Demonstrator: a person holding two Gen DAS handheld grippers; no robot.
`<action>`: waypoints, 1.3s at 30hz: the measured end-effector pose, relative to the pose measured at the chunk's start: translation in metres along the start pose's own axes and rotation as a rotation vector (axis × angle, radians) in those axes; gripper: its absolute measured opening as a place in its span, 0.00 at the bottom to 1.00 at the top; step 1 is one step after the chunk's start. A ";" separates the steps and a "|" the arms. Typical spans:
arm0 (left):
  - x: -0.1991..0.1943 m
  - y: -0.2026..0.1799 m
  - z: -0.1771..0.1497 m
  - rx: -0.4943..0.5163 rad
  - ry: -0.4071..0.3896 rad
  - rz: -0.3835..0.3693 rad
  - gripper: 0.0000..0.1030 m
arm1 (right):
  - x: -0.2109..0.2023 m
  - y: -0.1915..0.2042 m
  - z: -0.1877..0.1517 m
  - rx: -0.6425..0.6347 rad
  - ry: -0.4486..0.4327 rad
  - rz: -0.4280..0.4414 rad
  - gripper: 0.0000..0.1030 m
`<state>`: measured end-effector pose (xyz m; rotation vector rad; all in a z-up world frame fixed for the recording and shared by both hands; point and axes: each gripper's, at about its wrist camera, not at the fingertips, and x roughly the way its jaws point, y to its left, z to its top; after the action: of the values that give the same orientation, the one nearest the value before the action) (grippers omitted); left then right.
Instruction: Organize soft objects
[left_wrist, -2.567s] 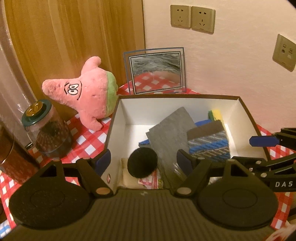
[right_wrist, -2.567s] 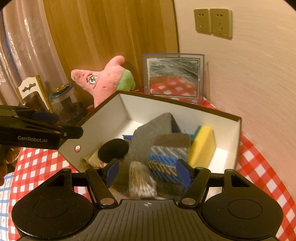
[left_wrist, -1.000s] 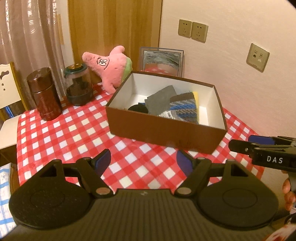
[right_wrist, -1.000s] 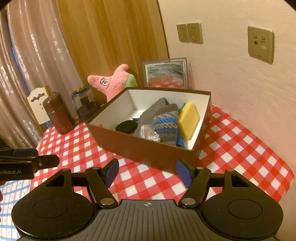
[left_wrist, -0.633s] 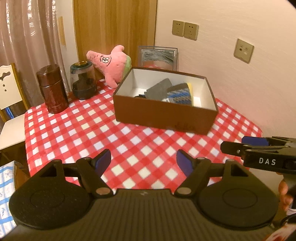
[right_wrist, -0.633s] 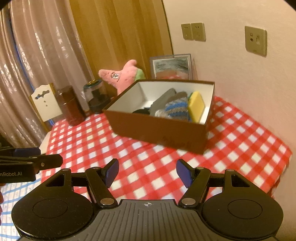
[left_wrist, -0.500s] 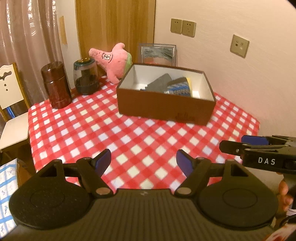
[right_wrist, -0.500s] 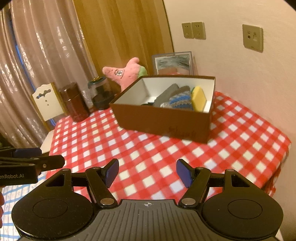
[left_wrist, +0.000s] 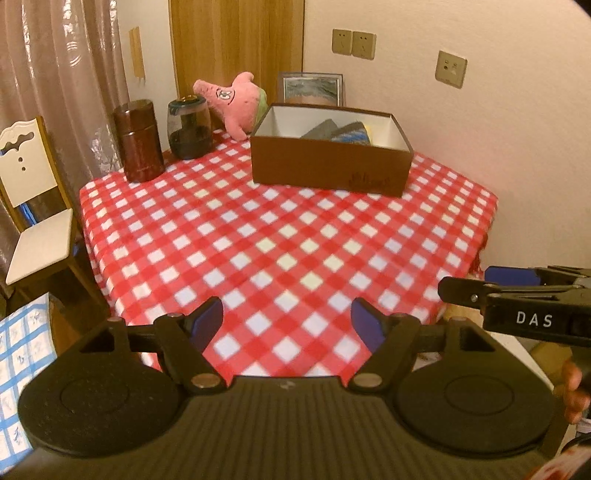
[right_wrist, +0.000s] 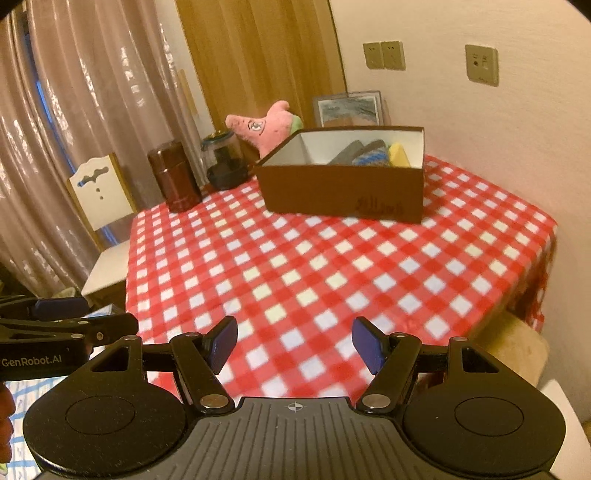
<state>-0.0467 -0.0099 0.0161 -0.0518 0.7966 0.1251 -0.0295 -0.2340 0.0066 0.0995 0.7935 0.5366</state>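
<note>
The left gripper (left_wrist: 287, 320) stands with its two blue-padded jaws wide apart and nothing between them, over the near edge of the table (left_wrist: 280, 236). The right gripper (right_wrist: 294, 339) is likewise spread and empty, above that same near edge. Each shows in the other's view: the right one carries the white letters "DAS" on its side, the left one reads "GenRobot.AI".

Taking the one brown cardboard box (left_wrist: 328, 168) as landmark: it sits at the far side of the red-and-white checked cloth, well apart from both grippers, with a dark embossed mark on its front wall too faint to read. Inside it lie the soft things, of which four can be counted: one grey cloth (right_wrist: 347, 152), one brownish pad (right_wrist: 373, 147), one blue-striped knitted piece (right_wrist: 371, 158) and one yellow sponge (right_wrist: 399, 153). Just behind the box's left corner lies one pink star-shaped plush (left_wrist: 236, 101), outside the box. Left of the box stand two jars: a clear one with a green lid (left_wrist: 189, 125) and, further left, a brown one (left_wrist: 138, 140). Behind the box one framed picture (left_wrist: 312, 88) leans on the wall. Three wall sockets (left_wrist: 354, 42) sit above it. One white chair (left_wrist: 26, 206) stands far left of the box, off the table
</note>
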 end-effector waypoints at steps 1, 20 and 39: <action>-0.004 0.001 -0.005 0.000 0.003 0.000 0.73 | -0.005 0.004 -0.006 0.004 0.005 -0.004 0.67; -0.039 -0.004 -0.033 -0.025 0.006 0.046 0.73 | -0.044 0.026 -0.037 -0.035 0.034 0.011 0.67; -0.044 -0.021 -0.034 -0.030 0.007 0.056 0.73 | -0.052 0.009 -0.035 -0.049 0.054 0.024 0.67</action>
<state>-0.0988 -0.0379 0.0239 -0.0583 0.8030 0.1905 -0.0878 -0.2557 0.0187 0.0492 0.8323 0.5830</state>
